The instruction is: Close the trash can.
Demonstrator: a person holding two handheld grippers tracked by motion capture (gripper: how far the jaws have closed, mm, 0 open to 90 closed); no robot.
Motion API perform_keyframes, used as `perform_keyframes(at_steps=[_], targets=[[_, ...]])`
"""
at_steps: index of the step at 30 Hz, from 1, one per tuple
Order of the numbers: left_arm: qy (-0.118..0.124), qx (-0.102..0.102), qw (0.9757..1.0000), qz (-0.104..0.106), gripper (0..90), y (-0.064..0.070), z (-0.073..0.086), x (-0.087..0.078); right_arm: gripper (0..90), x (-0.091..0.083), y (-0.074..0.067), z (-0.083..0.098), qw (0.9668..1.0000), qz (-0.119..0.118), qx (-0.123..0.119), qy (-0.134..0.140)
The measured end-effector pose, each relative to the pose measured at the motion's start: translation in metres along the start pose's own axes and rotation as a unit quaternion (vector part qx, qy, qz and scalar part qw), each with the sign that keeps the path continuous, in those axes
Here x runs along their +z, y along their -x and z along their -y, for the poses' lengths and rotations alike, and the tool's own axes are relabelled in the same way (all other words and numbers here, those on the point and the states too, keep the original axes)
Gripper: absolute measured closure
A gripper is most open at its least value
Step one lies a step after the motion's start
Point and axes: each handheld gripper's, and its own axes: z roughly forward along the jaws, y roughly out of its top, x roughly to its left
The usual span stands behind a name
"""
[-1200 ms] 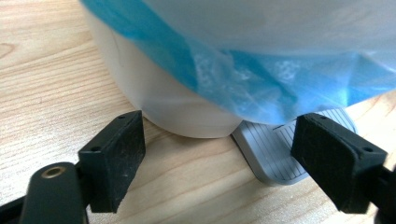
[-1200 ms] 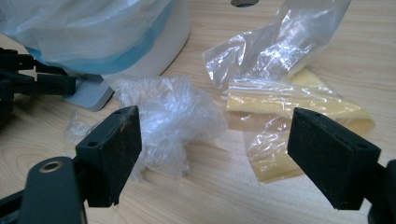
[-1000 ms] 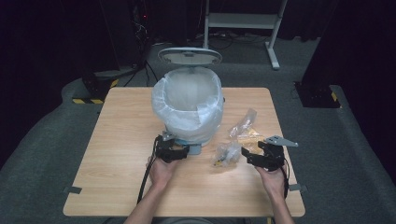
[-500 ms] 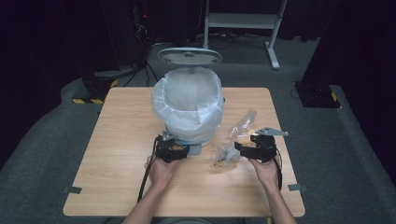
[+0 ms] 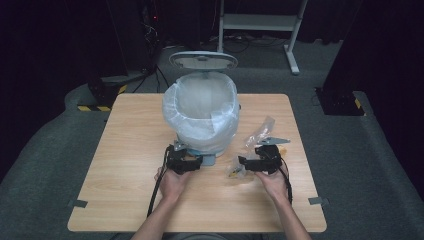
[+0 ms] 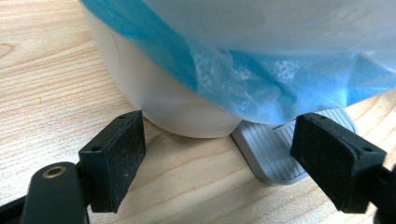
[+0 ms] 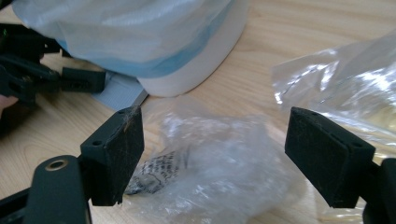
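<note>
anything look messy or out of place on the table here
Yes: two crumpled clear plastic wrappers lie loose on the table beside the lined pedal bin, not in it. The right gripper is open around one. Nothing looks spilled or damaged.

**Crumpled wrapper and pedal bin at the near edge of the table**

You are reaching for a crumpled clear plastic wrapper (image 7: 210, 158), lying flat on the wood and showing a dark printed patch on its left part in the right gripper view. In the high view the wrapper (image 5: 235, 169) is sitting just right of the bin's base. A second clear bag (image 7: 345, 88) is lying beside it, glossy and creased, farther right.

You are facing a white pedal bin (image 5: 201, 117) standing upright mid-table, lid raised behind it, a pale blue liner (image 6: 261, 70) folding over its rim and hanging low. Its grey ribbed pedal (image 6: 280, 149) is sticking out at the base, toward you.
</note>
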Motion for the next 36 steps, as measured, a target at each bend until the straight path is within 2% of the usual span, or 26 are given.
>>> perform_keyframes(at_steps=[4,5,6,7,8,10,14,16,17,18,19,20,27,36], targets=[[0.0,0.0,1.0,0.0,17.8,0.0,0.0,0.0,21.4,0.007,-0.002,0.001,0.9999,-0.002,-0.005,-0.013],[0.0,0.0,1.0,0.0,17.8,0.0,0.0,0.0,26.2,0.008,-0.003,0.002,0.9999,-0.006,-0.004,-0.014],[0.0,0.0,1.0,0.0,17.8,0.0,0.0,0.0,35.3,0.01,-0.004,0.004,0.9997,-0.016,-0.01,-0.014],[0.0,0.0,1.0,0.0,17.8,0.0,0.0,0.0,35.3,0.01,-0.004,0.004,0.9997,-0.016,-0.01,-0.014],[0.0,0.0,1.0,0.0,17.8,0.0,0.0,0.0,42.0,0.012,-0.003,0.007,0.9996,-0.021,-0.011,-0.018],[0.0,0.0,1.0,0.0,17.8,0.0,0.0,0.0,44.3,0.013,-0.003,0.008,0.9995,-0.025,-0.011,-0.018],[0.0,0.0,1.0,0.0,17.8,0.0,0.0,0.0,56.5,0.017,-0.002,0.013,0.9989,-0.034,-0.014,-0.027],[0.0,0.0,1.0,0.0,17.8,0.0,0.0,0.0,65.7,0.019,0.0,0.015,0.9983,-0.044,-0.011,-0.036],[0.0,0.0,1.0,0.0,17.8,0.0,0.0,0.0,65.7,0.019,0.0,0.015,0.9983,-0.044,-0.011,-0.036],[0.0,0.0,1.0,0.0,17.8,0.0,0.0,0.0,70.8,0.02,0.001,0.016,0.9977,-0.052,-0.013,-0.04],[0.0,0.0,1.0,0.0,17.8,0.0,0.0,0.0,70.8,0.02,0.001,0.016,0.9977,-0.052,-0.013,-0.04],[0.0,0.0,1.0,0.0,17.8,0.0,0.0,0.0,75.4,0.021,0.0,0.017,0.9973,-0.055,-0.018,-0.044],[0.0,0.0,1.0,0.0,17.8,0.0,0.0,0.0,85.8,0.019,0.002,0.018,0.9962,-0.073,-0.019,-0.045],[0.0,0.0,1.0,0.0,17.8,0.0,0.0,0.0,88.6,0.004,0.009,0.013,0.9963,-0.08,-0.014,-0.028]])
